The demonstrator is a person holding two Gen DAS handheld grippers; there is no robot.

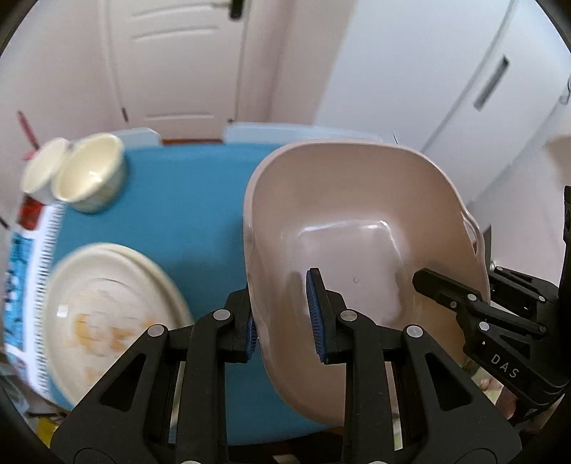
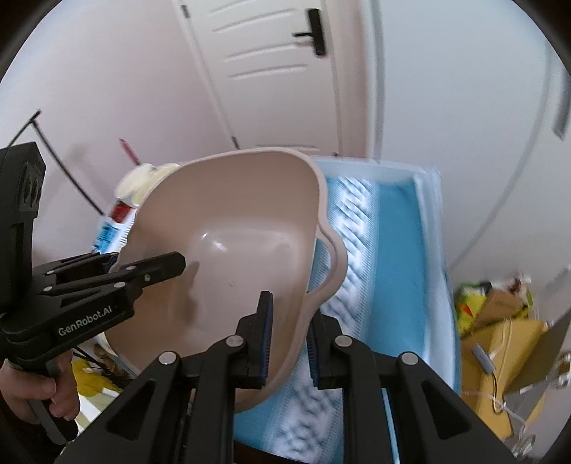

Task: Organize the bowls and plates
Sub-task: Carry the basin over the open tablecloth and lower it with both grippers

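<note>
over the blue table, hand-held grippers (both clamped) hold a basin.

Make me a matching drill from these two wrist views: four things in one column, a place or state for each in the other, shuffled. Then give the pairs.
1. pink basin
2. cream plates
3. two cream cups
4. door handle

A. stacked on the blue table
B. black, on the white door
C. side by side at the table's far corner
D. gripped at opposite rims by both grippers

Pairs: 1-D, 2-A, 3-C, 4-B
</note>
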